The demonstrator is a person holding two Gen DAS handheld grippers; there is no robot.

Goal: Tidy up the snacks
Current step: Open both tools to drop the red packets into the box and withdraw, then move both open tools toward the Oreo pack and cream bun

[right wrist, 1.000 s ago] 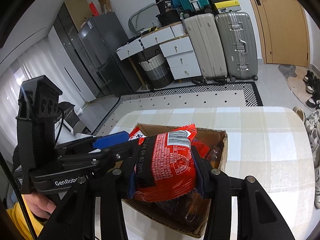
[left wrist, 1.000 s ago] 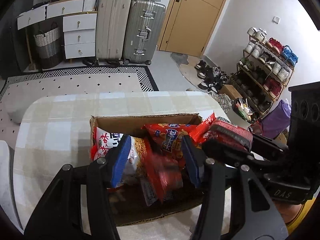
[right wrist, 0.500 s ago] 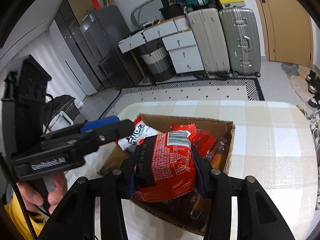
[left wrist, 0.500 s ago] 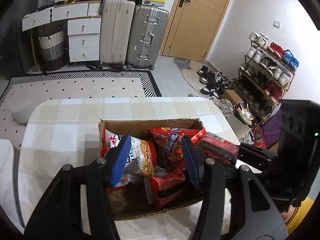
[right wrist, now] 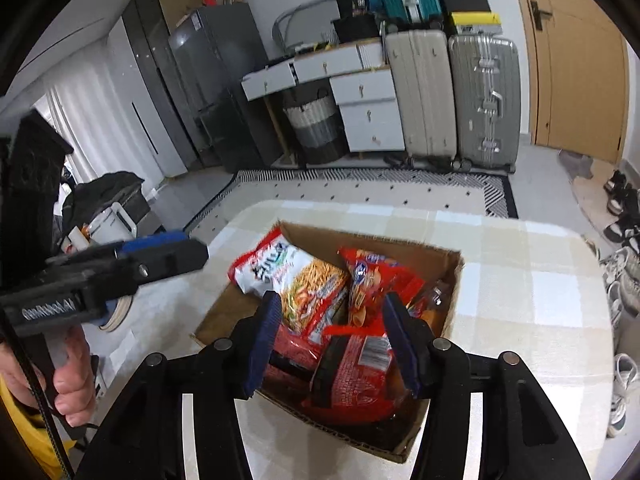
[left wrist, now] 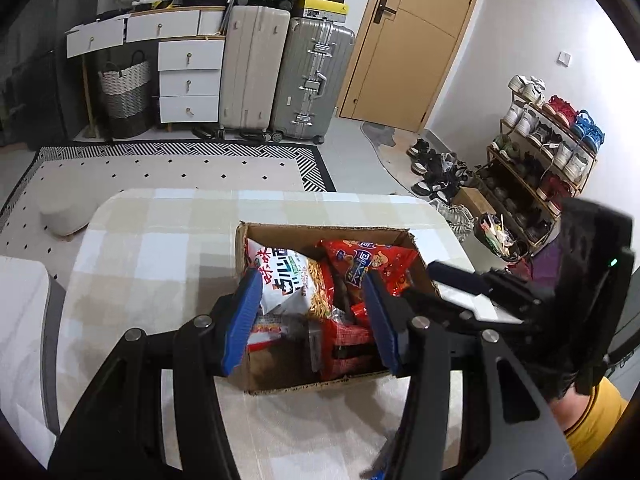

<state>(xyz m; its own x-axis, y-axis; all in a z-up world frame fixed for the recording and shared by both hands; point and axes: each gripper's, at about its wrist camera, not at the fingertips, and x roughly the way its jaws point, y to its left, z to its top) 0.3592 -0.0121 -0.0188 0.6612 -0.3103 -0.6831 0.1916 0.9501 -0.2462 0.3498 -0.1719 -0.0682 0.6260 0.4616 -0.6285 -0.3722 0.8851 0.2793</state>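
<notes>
The right tool (right wrist: 334, 336) has just been opening and holds nothing; the red packet (right wrist: 352, 376) lies below it in the box (right wrist: 448, 280). The left tool (left wrist: 310, 316), open and empty, could bump the box off the worktop (left wrist: 160, 248).

Cardboard box (left wrist: 320, 236): near wall and part of the contents hidden behind the left gripper (left wrist: 312, 316) fingers; in the right wrist view its near corner sits behind the right gripper (right wrist: 332, 336). Red packet (right wrist: 356, 376) under the right fingers is motion-blurred, label unreadable. Lower packets in the box are buried, can't tell what they are. Bench (left wrist: 160, 248) cut off by the bottom edge in both views. Hand (right wrist: 68, 376) on the left gripper handle is clipped at the frame edge. Shoe rack (left wrist: 540, 168) items too small to sort.
</notes>
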